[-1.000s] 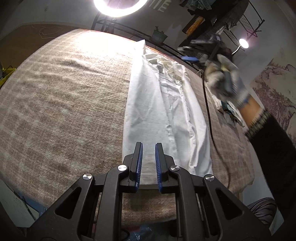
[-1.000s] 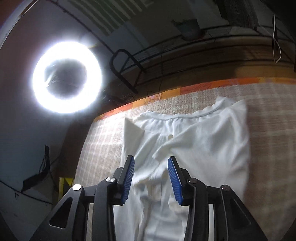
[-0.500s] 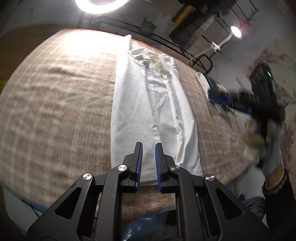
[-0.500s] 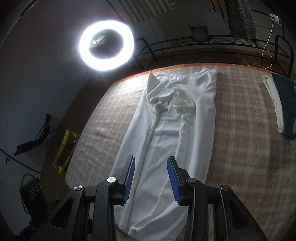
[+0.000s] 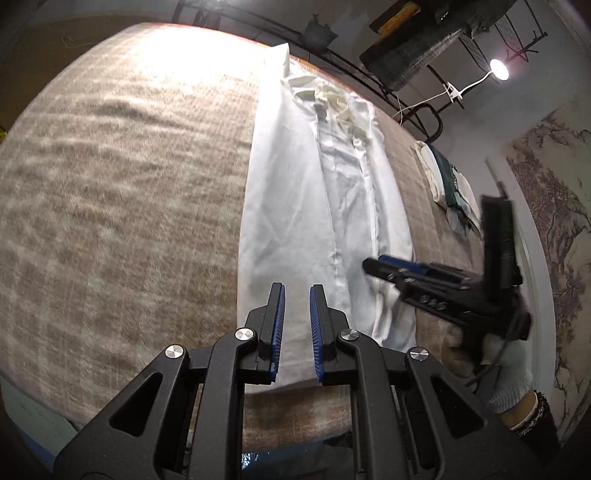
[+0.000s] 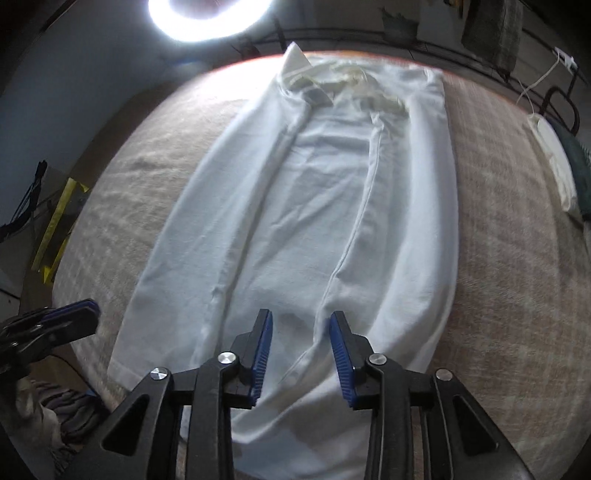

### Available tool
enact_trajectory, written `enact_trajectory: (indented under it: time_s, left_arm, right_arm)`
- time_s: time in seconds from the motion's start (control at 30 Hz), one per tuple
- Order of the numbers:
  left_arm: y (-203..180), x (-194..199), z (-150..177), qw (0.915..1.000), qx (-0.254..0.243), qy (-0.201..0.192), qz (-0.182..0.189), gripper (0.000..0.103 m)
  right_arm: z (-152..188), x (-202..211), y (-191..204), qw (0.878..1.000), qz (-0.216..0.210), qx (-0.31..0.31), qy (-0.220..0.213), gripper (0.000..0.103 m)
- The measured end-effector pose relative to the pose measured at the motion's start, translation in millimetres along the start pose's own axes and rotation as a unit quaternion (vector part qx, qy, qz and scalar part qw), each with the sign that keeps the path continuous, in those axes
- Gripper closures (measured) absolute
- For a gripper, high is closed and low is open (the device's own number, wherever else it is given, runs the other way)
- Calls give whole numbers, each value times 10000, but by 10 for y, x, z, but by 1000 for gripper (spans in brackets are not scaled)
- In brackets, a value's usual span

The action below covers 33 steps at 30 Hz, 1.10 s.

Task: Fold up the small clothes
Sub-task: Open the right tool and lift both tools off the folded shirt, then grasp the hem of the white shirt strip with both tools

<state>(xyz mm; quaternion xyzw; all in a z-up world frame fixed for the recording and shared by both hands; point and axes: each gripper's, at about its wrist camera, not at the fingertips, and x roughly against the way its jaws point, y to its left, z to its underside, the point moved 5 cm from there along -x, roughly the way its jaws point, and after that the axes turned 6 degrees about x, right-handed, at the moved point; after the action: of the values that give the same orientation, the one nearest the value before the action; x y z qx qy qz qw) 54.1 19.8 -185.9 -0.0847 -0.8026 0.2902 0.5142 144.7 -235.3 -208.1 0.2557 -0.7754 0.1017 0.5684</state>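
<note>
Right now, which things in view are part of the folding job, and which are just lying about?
Part of the job:
- white shirt, sides already folded in, lying lengthwise on the plaid blanket
- left gripper and right gripper, both at its near hem

Lying about:
- folded clothes at the blanket's right edge
- ring light
- clip lamp

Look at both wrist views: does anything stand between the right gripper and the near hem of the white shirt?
Nothing visible does. The right gripper hangs over the white shirt's near hem, its jaws, which have just been closing, still apart with only cloth below. The left gripper sits off to one side.
</note>
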Motion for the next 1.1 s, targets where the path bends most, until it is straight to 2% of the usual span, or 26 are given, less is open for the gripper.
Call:
enact_trajectory:
  time_s: [0.13,0.2,0.3,0.4,0.47,0.57,0.6,0.63,0.73,0.8,0.83,0.87,0.97,1.1]
  left_arm:
    - [19,-5,-15,10000,21,16,12,92]
    - [21,-7,-15,10000,-2,22,-3,92]
    - [31,12,-14,10000,14,-6,-12,92]
    - [74,21,-20,10000,29,-39,-59,92]
    - [114,12,-19,9999,64,-46,-135,92]
    - [145,4,-1,9998,99,-22,-161,92]
    - [148,2,10,9998,82,-16,-175,92]
    - [154,5,29,9998,51,-2,-188,92]
    - [208,-2,101,9997,17,66,-229,92]
    - [259,-19,146,9997,37,155,-201,81]
    - [280,-24,165,9996,61,177,-188,67]
    - [318,-29,198,9996,110,200,-166,61]
    - [411,-81,288,9990,208,364,-119,61]
    - [435,-168,398,9976,299,618,41,61]
  right_arm:
    - [26,-37,-1,9998,182,83,83,81]
    - [31,-36,0,9996,243,113,89,101]
    - [27,-9,-26,9998,164,99,56,103]
    - [18,120,24,9986,-363,193,-344,103]
    - [28,140,71,9979,-427,315,-374,103]
    - [71,144,57,9977,-538,309,-279,94]
    - [99,170,49,9974,-608,292,-267,73]
    - [113,202,54,9971,-643,277,-309,65]
    - [286,381,-4,9958,-743,253,-473,63]
    - [466,512,-132,9971,-548,117,-505,63]
    - [497,502,-129,9978,-456,12,-486,63]
    - [580,531,-190,9980,-410,-84,-472,63]
    - [863,556,-373,9972,-450,-457,-391,62]
    - [1094,489,-531,9879,-1131,-1006,-334,64]
